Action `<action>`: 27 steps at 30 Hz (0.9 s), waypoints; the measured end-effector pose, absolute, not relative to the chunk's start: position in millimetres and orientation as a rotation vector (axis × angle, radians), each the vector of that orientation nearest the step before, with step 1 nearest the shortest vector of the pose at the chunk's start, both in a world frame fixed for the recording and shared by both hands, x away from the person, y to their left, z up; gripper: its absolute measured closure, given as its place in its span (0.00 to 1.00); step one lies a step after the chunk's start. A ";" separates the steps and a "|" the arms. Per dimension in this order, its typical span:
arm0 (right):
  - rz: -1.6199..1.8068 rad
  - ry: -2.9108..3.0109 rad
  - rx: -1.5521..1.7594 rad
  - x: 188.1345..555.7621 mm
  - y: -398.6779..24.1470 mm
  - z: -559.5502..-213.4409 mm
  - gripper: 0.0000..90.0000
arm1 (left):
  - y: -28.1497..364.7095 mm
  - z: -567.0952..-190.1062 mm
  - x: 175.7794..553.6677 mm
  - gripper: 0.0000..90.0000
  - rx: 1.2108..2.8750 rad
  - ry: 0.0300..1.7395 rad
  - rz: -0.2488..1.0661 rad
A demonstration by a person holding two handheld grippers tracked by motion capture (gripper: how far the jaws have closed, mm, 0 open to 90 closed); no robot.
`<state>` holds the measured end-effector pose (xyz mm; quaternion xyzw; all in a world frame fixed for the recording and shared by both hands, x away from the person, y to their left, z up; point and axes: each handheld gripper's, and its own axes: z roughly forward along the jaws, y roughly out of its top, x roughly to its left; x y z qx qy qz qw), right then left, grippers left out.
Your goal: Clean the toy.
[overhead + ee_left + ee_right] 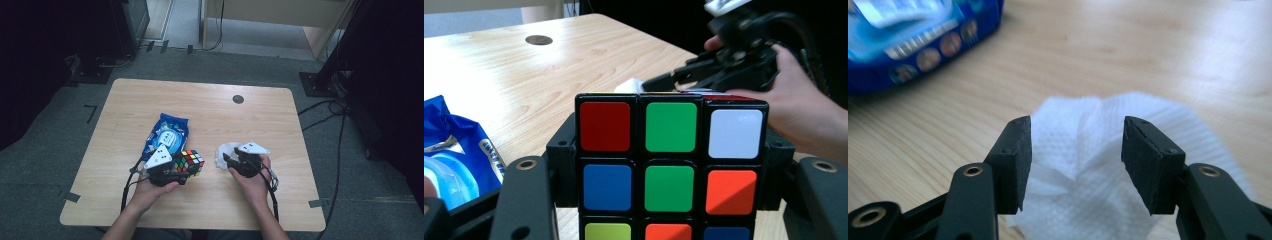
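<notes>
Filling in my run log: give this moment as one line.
left claw: shut on puzzle cube | right claw: open over white tissue | blue wipes pack: on table

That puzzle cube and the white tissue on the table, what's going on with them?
A person at a wooden table works with a hand-held gripper in each hand. The left hand-held gripper is clamped on a colourful puzzle cube, its jaws against the cube's two sides. The right hand-held gripper has open jaws poised over a crumpled white tissue lying on the table, with the tissue showing between them but not pinched. A blue packet of wipes lies beyond the cube.
</notes>
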<state>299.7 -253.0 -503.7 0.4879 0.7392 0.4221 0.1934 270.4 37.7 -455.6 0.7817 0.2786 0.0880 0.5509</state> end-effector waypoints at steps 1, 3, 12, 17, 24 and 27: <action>1.158 2.091 1.372 301.1 -249.9 -507.9 0.52 | 36.9 -456.1 270.1 0.37 1.857 0.658 0.213; 1.108 2.117 1.373 303.5 -244.5 -514.2 0.50 | 35.3 -457.7 269.2 0.37 1.874 0.656 0.230; 1.040 2.118 1.385 305.2 -240.5 -522.0 0.50 | 34.2 -457.2 266.2 0.37 1.887 0.639 0.266; 1.031 2.105 1.383 304.7 -243.6 -522.0 0.64 | 34.1 -455.8 264.5 0.37 1.886 0.631 0.274; 1.065 2.062 1.460 302.0 -254.7 -522.0 0.93 | 32.8 -457.2 264.2 0.37 1.897 0.627 0.284; 1.080 2.069 1.465 300.4 -257.0 -520.8 0.97 | 32.5 -457.6 264.3 0.37 1.900 0.625 0.283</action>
